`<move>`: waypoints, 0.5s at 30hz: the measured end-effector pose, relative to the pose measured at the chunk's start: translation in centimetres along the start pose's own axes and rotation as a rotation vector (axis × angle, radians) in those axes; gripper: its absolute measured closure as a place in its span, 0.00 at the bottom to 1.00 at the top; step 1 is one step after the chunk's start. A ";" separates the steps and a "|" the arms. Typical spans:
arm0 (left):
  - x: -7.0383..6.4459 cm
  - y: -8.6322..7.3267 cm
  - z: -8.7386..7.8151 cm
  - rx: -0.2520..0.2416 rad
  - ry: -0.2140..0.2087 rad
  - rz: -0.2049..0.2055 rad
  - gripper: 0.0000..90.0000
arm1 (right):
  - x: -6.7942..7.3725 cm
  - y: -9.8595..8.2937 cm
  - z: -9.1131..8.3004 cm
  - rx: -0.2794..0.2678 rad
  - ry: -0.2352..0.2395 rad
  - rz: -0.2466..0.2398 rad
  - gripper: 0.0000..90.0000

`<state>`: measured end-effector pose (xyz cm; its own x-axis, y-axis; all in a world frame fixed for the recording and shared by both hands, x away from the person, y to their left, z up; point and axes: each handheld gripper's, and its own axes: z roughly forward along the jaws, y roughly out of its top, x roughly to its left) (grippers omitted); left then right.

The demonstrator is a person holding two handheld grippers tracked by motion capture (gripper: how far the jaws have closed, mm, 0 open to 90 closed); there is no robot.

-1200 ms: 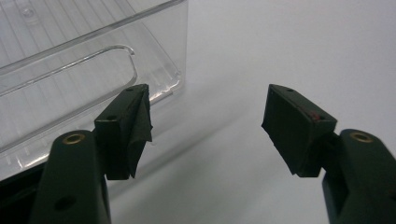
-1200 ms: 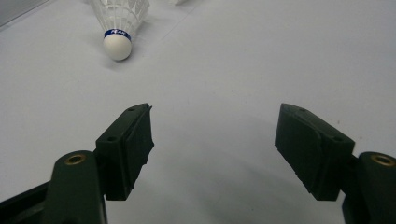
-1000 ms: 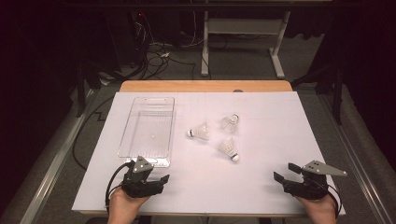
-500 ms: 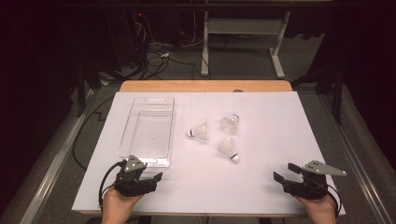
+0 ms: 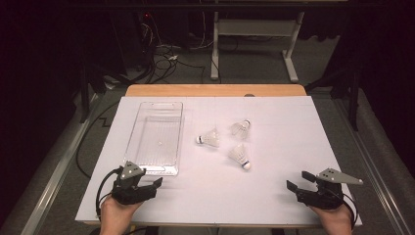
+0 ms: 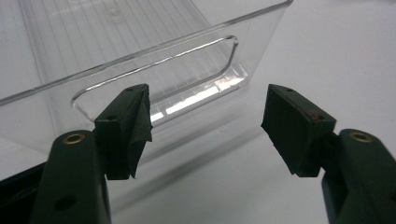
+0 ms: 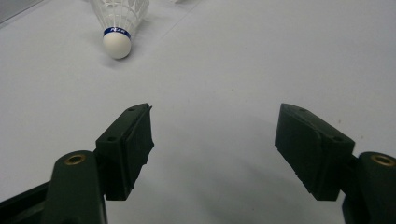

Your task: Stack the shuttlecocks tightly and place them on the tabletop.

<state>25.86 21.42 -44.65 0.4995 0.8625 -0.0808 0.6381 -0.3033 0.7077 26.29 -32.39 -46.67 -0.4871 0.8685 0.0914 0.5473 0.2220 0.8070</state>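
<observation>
Three white shuttlecocks lie on the white table cover: one (image 5: 207, 138) left of centre, one (image 5: 241, 128) farther back, one (image 5: 240, 156) nearest me, which the right gripper view catches as a shuttlecock (image 7: 119, 18) with a blue-banded cork. A clear plastic tray (image 5: 138, 139) stands to their left, nothing in it. My left gripper (image 5: 152, 182) is open at the tray's near end; in its own view the tray wall (image 6: 154, 60) rises just beyond the left gripper (image 6: 205, 121). My right gripper (image 5: 298, 181) is open near the front right edge; in its own view the right gripper (image 7: 212, 149) holds nothing.
The white cover (image 5: 288, 127) spreads over a wooden table whose far edge (image 5: 215, 90) shows. Beyond it are a dark floor with cables (image 5: 161, 56) and a white desk frame (image 5: 254, 34). The table's front edge lies just under both hands.
My left gripper has drifted slightly left and back toward the front edge, then settled by the tray's near end. The right gripper and the shuttlecocks have not moved.
</observation>
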 end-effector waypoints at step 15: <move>0.9 -0.7 -0.1 -0.023 0.009 -0.020 0.36 | 0.0 0.0 0.0 0.001 0.000 0.001 0.31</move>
<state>25.83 22.50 -45.13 0.4811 0.8721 -0.0891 0.6344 -0.2763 0.7219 26.30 -32.41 -46.68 -0.4864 0.8689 0.0918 0.5480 0.2216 0.8066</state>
